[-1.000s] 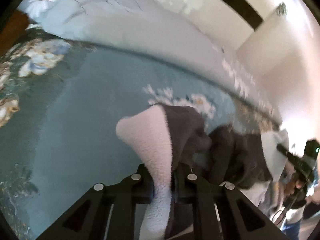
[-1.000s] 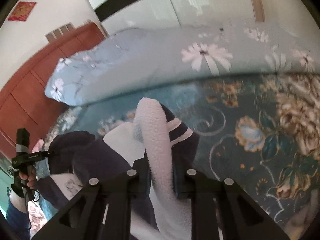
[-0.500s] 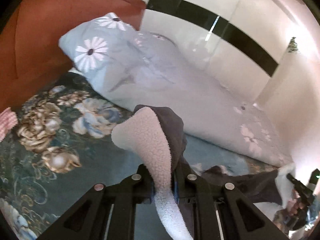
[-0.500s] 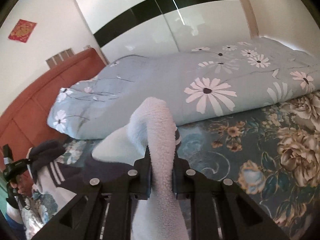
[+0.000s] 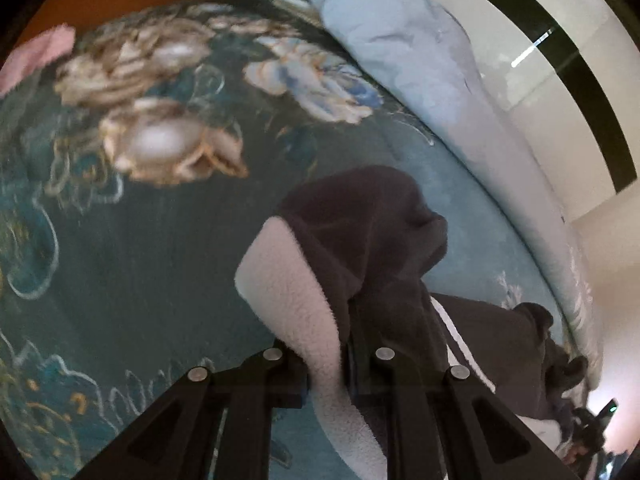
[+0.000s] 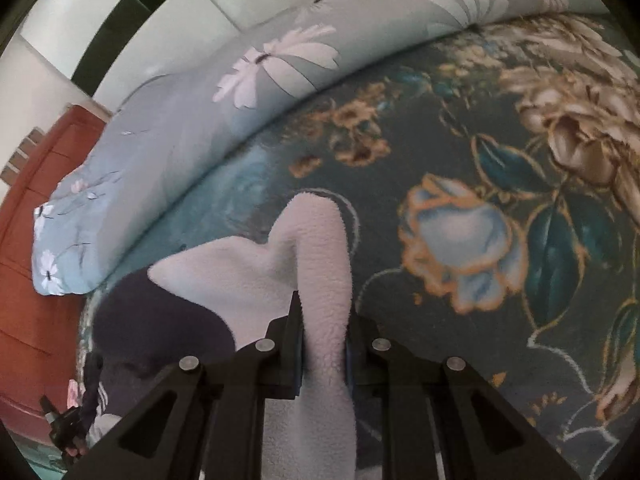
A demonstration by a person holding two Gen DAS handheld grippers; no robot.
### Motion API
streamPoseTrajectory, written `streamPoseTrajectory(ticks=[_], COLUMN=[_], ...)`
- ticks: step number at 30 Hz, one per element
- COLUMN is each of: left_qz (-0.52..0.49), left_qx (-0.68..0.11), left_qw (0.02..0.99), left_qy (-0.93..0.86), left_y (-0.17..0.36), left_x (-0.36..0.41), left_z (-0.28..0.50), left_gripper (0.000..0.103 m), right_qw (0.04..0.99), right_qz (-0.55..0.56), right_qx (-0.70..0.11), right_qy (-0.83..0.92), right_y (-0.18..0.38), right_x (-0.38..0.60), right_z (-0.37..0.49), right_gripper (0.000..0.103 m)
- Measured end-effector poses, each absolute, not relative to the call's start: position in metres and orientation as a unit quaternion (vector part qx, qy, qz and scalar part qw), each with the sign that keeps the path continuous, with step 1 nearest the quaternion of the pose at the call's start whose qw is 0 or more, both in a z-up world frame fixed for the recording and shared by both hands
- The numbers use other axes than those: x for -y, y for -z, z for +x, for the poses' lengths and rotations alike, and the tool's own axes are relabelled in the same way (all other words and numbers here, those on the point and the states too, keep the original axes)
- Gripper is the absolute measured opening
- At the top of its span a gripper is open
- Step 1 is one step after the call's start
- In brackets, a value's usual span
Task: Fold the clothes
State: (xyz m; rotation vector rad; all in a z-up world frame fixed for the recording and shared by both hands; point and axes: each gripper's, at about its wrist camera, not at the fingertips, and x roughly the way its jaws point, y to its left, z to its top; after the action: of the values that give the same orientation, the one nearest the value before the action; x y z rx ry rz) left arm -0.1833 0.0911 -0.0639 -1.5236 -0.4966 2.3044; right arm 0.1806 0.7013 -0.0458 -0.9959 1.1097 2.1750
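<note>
Two grippers are clamped on one fleece garment [image 5: 360, 240]: the left gripper [image 5: 344, 364] and the right gripper [image 6: 324, 352], each narrowly pinching a fold. Beyond each, toward 12 o'clock, the floral bedspread [image 6: 480, 160] is seen.

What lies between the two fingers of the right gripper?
In the right wrist view, a fold of the garment's white fleece lining is pinched in the right gripper.

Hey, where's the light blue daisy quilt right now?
The daisy quilt lies bunched along the far edge of the floral bedspread, upper left in the right wrist view, with the white and black wardrobe behind it; in the left wrist view it runs down the upper right.
</note>
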Motion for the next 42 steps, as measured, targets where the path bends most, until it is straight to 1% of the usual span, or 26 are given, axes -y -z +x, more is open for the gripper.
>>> streamPoseTrajectory(ticks=[2, 4, 6, 7, 8, 9, 10, 11, 13, 15, 17, 20, 22, 25, 28, 33, 34, 36, 38, 40, 42], left_qz=[-0.537, -0.537, -0.538, -0.537, -0.536, -0.534, -0.532, -0.527, -0.51, -0.486, -0.468, -0.463, -0.465, -0.461, -0.462, -0.459, -0.46, -0.463, -0.465, -0.464, -0.465], left_qx=[0.187, 0.191, 0.194, 0.199, 0.199, 0.193, 0.186, 0.177, 0.156, 0.139, 0.146, 0.172, 0.183, 0.172, 0.165, 0.173, 0.177, 0.185, 0.195, 0.2, 0.202], left_qw=[0.171, 0.181, 0.191, 0.197, 0.202, 0.204, 0.207, 0.209, 0.211, 0.211, 0.212, 0.228, 0.241, 0.249, 0.251, 0.256, 0.256, 0.259, 0.261, 0.263, 0.265], left_qy=[-0.805, -0.801, -0.798, -0.796, -0.795, -0.798, -0.8, -0.804, -0.819, -0.837, -0.845, -0.839, -0.832, -0.834, -0.835, -0.833, -0.831, -0.827, -0.823, -0.822, -0.82], left_y=[0.064, 0.058, 0.051, 0.047, 0.043, 0.038, 0.033, 0.028, 0.018, 0.006, -0.001, -0.003, -0.003, -0.006, -0.008, -0.004, -0.003, -0.001, 0.001, 0.001, 0.001], left_x=[-0.09, -0.091, -0.091, -0.091, -0.091, -0.092, -0.092, -0.092, -0.093, -0.093, -0.092, -0.09, -0.09, -0.092, -0.091, -0.088, -0.088, -0.088, -0.089, -0.091, -0.093], left_z=[-0.182, -0.178, -0.174, -0.171, -0.165, -0.158, -0.151, -0.144, -0.128, -0.109, -0.087, -0.063, -0.047, -0.022, -0.002, 0.019, 0.022, 0.026, 0.029, 0.03, 0.032], left_gripper=[0.015, 0.018, 0.019, 0.021, 0.024, 0.031, 0.041, 0.047, 0.059, 0.062, 0.064, 0.067, 0.067, 0.068, 0.068, 0.07, 0.07, 0.07, 0.07, 0.07, 0.07], right_qw=[0.251, 0.252, 0.245, 0.244, 0.246, 0.25, 0.257, 0.264, 0.264, 0.235, 0.182, 0.106, 0.091, 0.082, 0.099, 0.104, 0.105, 0.112, 0.122, 0.127, 0.129], right_qz=[-0.369, -0.374, -0.372, -0.37, -0.367, -0.365, -0.363, -0.361, -0.357, -0.367, -0.391, -0.431, -0.444, -0.461, -0.476, -0.474, -0.472, -0.47, -0.47, -0.467, -0.456], right_qx=[-0.408, -0.401, -0.379, -0.372, -0.357, -0.343, -0.32, -0.296, -0.245, -0.191, -0.155, -0.116, -0.099, -0.094, -0.071, -0.086, -0.094, -0.11, -0.129, -0.141, -0.151], right_qy=[-0.797, -0.798, -0.811, -0.816, -0.823, -0.828, -0.837, -0.844, -0.862, -0.88, -0.889, -0.889, -0.886, -0.879, -0.871, -0.87, -0.87, -0.868, -0.865, -0.863, -0.868], right_y=[0.047, 0.044, 0.031, 0.026, 0.018, 0.012, 0.001, -0.009, -0.027, -0.038, -0.034, -0.01, 0.005, 0.024, 0.038, 0.042, 0.041, 0.038, 0.035, 0.032, 0.025], right_x=[-0.701, -0.698, -0.691, -0.688, -0.685, -0.681, -0.675, -0.668, -0.652, -0.625, -0.597, -0.551, -0.534, -0.524, -0.523, -0.534, -0.536, -0.541, -0.549, -0.555, -0.561], right_z=[0.179, 0.177, 0.176, 0.178, 0.178, 0.18, 0.182, 0.183, 0.184, 0.177, 0.164, 0.136, 0.119, 0.092, 0.072, 0.064, 0.066, 0.068, 0.07, 0.074, 0.08], right_gripper=[0.016, 0.016, 0.019, 0.019, 0.024, 0.027, 0.036, 0.04, 0.042, 0.044, 0.052, 0.052, 0.052, 0.052, 0.052, 0.052, 0.051, 0.041, 0.022, 0.009, 0.007])
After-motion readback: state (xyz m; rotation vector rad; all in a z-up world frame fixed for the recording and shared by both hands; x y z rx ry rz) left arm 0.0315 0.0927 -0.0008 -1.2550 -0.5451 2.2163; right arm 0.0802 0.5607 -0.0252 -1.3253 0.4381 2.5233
